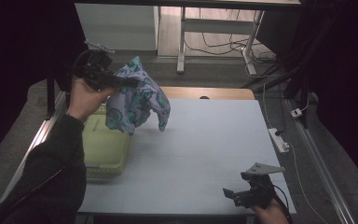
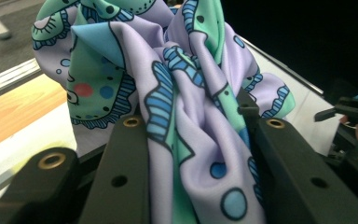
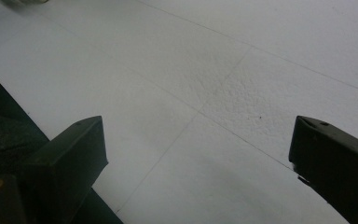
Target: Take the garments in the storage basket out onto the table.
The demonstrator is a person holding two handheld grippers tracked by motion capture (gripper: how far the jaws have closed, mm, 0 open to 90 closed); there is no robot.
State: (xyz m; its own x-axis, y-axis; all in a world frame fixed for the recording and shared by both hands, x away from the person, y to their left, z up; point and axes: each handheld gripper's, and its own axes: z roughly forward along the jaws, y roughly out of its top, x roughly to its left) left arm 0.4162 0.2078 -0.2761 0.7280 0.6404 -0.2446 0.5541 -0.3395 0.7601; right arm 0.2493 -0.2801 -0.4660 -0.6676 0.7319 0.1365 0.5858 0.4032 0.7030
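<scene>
A lilac cloth [image 1: 139, 100] with green and blue patterns hangs in the air above the table's far left. My left gripper [image 1: 121, 83] is shut on its upper part. In the left gripper view the bunched cloth [image 2: 186, 107] is pinched between the two black jaws, and the left gripper [image 2: 193, 130] holds it tight. My right gripper [image 1: 237, 192] rests low at the table's near right corner. It is open, and in the right gripper view the right gripper [image 3: 198, 149] has only bare white table between its jaws.
A pale yellow-green bin [image 1: 103, 149] sits at the table's left edge, just below the hanging cloth. The white table top [image 1: 200, 144] has a wooden strip [image 1: 205, 93] along its far edge. A power strip [image 1: 278, 140] and cables lie on the floor to the right.
</scene>
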